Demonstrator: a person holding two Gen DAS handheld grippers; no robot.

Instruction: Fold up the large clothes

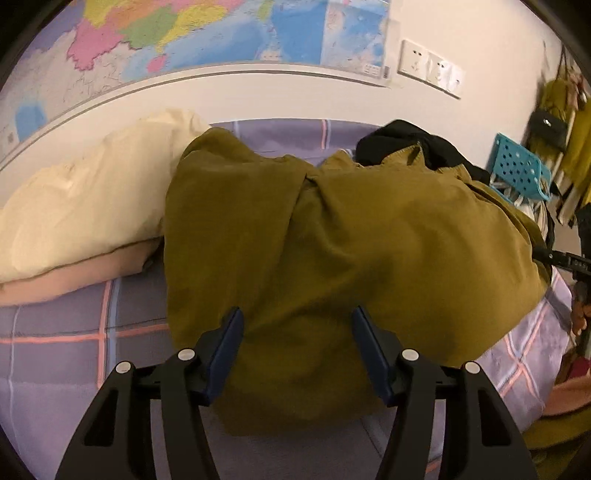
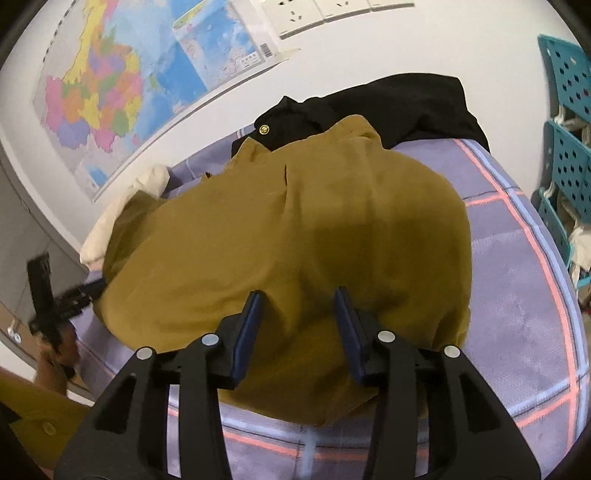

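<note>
- My left gripper (image 1: pixel 297 314) is released: its blue pads (image 1: pixel 231 343) stand apart over the olive garment (image 1: pixel 332 240), and nothing is pinched between them.
- My right gripper (image 2: pixel 297 295) also hangs unclenched, pads parted above the same olive garment (image 2: pixel 295 229), gripping nothing.
- The garment lies spread on the purple checked bedsheet (image 2: pixel 517 295), running from under both pairs of fingers away toward the wall.
- Beyond the fingertips, at the garment's far end, a black garment (image 2: pixel 406 99) lies partly under its collar.
- Left of my left fingers sits a cream pillow (image 1: pixel 92 192), touching the olive cloth.
- A map (image 1: pixel 184 33) hangs on the wall ahead.
</note>
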